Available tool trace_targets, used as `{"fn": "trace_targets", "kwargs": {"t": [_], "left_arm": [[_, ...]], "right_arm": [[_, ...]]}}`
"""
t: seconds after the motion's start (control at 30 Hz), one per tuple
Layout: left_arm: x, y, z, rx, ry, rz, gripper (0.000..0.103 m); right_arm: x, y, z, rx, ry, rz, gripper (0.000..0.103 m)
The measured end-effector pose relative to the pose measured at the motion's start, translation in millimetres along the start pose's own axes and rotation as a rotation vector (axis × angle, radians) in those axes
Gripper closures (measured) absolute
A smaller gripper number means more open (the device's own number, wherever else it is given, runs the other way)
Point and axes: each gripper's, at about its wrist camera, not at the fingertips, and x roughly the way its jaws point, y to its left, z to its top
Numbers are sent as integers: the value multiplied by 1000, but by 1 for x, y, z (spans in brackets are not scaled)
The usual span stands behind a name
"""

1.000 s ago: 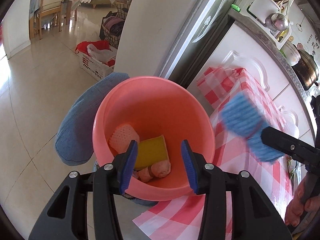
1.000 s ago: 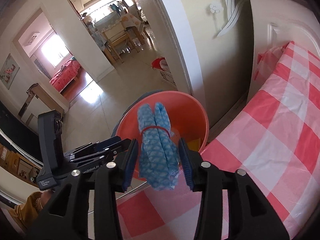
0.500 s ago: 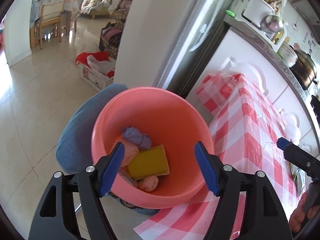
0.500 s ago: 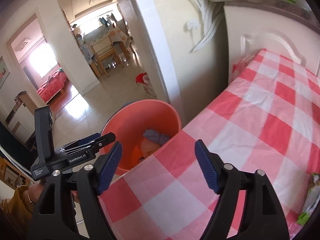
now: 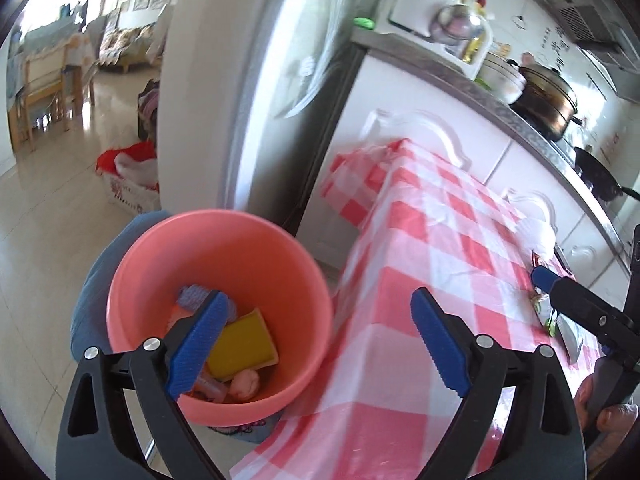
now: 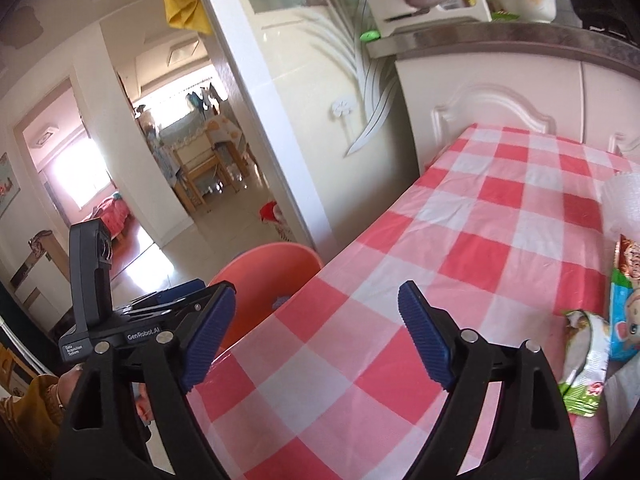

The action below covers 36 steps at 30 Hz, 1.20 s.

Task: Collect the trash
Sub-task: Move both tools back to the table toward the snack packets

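A pink bucket (image 5: 240, 252) stands beside the red-checked table (image 5: 440, 240). It holds a yellow sponge (image 5: 244, 344), a blue scrubber (image 5: 191, 294) and pink scraps (image 5: 246, 384). My left gripper (image 5: 318, 294) hovers over the bucket's right rim, its jaws opening with nothing between them. Above the table's near corner, my right gripper (image 6: 316, 287) is also opening and empty. A green wrapper (image 6: 584, 360), a blue packet (image 6: 624, 320) and crumpled clear plastic (image 6: 624, 204) lie on the cloth at the right. In the right wrist view the bucket (image 6: 272, 272) shows only in part behind the table edge.
The bucket rests on a blue cushioned stool (image 5: 96, 272). White cabinets (image 6: 500, 96) and a counter with pots (image 5: 548, 108) run behind the table. A basket (image 5: 128, 188) sits on the tiled floor by the doorway. A hand (image 5: 612, 412) holds the right gripper.
The right gripper let go of the blue scrubber, which now lies in the bucket. Both grippers opened wide and swung right, toward the table.
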Motion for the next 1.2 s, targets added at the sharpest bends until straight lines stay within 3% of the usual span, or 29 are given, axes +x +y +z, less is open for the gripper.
{"fn": "trace_targets", "kwargs": {"t": [0.23,0.97,1.2], "left_arm": [[5,-33,4,51,55,-30,11],[20,-123,-11,128,175,-165,11],[16,-152,-11,144,178,-215,11]], "right_arm": [[-28,-18,2,-9,-103,-18,4],[-106,-86,-8,215,-266,-8,4],[-132,-116,-13,315,-314,-29,4]]}}
